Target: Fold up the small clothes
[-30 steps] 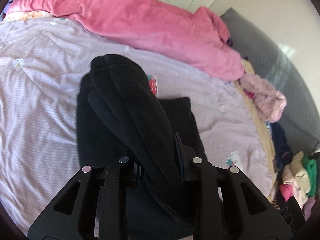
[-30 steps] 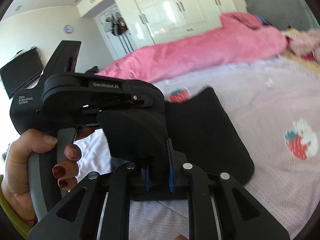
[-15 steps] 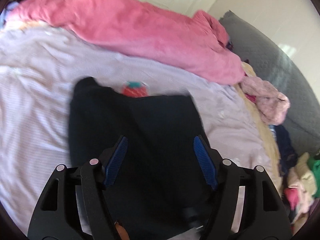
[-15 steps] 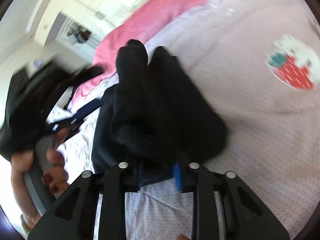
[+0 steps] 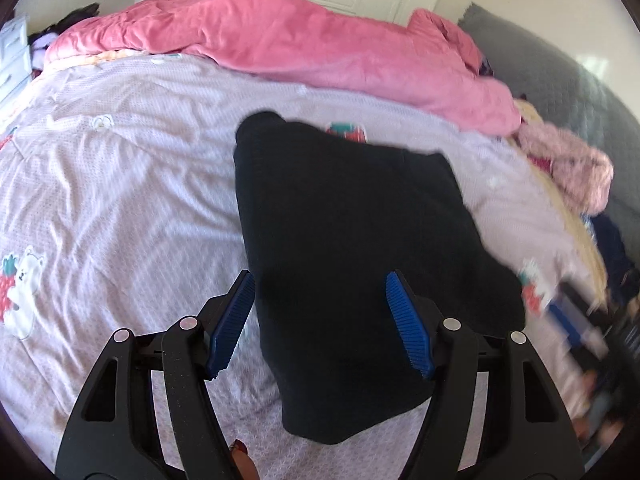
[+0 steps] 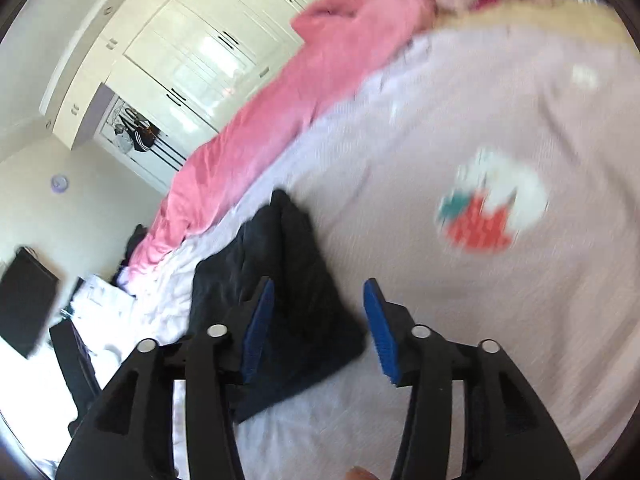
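Right tool [image 6: 318, 328] just opening, black garment [image 6: 288, 280] released on bedspread [image 6: 460, 120]

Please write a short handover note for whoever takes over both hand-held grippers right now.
Left hand-held gripper: open, holding nothing, above the near part of the black garment.
Right hand-held gripper: jaws have just been opening; they straddle the garment's edge without gripping it.
Garment lies folded on the lilac bedspread, near the pink duvet.
Done: this piece is folded and released.
Left: the heap of clothes at the bed's edge.
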`<state>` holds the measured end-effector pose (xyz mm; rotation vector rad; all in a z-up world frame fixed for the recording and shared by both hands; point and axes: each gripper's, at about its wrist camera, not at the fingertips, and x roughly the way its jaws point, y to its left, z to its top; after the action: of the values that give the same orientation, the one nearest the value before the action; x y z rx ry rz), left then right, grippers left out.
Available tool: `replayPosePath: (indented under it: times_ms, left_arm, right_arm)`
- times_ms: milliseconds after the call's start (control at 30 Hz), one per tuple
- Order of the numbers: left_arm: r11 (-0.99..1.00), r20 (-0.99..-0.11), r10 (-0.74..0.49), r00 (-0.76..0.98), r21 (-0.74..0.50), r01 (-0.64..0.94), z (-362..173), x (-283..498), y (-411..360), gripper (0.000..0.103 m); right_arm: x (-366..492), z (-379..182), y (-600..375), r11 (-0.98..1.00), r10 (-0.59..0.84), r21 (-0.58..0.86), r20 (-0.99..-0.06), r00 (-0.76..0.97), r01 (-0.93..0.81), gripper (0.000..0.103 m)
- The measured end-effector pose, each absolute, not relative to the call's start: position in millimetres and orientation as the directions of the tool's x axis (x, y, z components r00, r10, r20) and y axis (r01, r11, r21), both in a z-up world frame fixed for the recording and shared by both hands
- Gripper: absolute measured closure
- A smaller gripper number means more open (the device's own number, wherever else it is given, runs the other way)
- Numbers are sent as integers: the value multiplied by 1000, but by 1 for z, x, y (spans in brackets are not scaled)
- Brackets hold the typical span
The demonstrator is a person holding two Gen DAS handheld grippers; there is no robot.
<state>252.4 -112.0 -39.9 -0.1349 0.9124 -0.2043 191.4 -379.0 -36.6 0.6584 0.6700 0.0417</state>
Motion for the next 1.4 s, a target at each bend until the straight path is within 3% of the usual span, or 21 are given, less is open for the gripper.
replayPosePath:
  times_ms: [267, 567, 700, 733, 900, 1100, 1267, 1400]
  left_arm:
    - [976, -760, -218, 612, -166, 142, -52, 245, -109, 43]
    - [970, -750, -243, 615, -183, 160, -52, 242, -107, 43]
    - [974, -746, -225, 626, -153, 168, -50, 238, -110, 42]
    - [975, -745, -219, 630, -143, 171, -50, 238, -111, 42]
    - [978, -744, -201, 637, -117, 172, -49, 235, -113, 37]
    - [972, -749, -228, 622, -144, 183, -49, 231, -115, 36]
    - [971, -758, -232, 609, -149, 185, -55, 232, -117, 32]
    - [969, -762, -243, 601, -164, 184, -59, 233, -116, 29]
  right_arm:
    - [260, -41, -354, 880, 302, 472, -646, 701, 56, 46]
    - [321, -49, -328, 953, 247, 303, -718, 650, -26, 45]
    - [336, -59, -321, 946, 271, 321, -733, 624, -35, 46]
    - [338, -60, -316, 945, 283, 323, -732, 620, -50, 47]
    - [338, -58, -291, 965, 260, 214, -735, 626, -149, 85]
    - [323, -23, -300, 894, 440, 353, -576, 688, -276, 88]
    - [342, -55, -319, 931, 342, 341, -688, 640, -131, 88]
    - [348, -72, -326, 928, 337, 361, -708, 620, -93, 86]
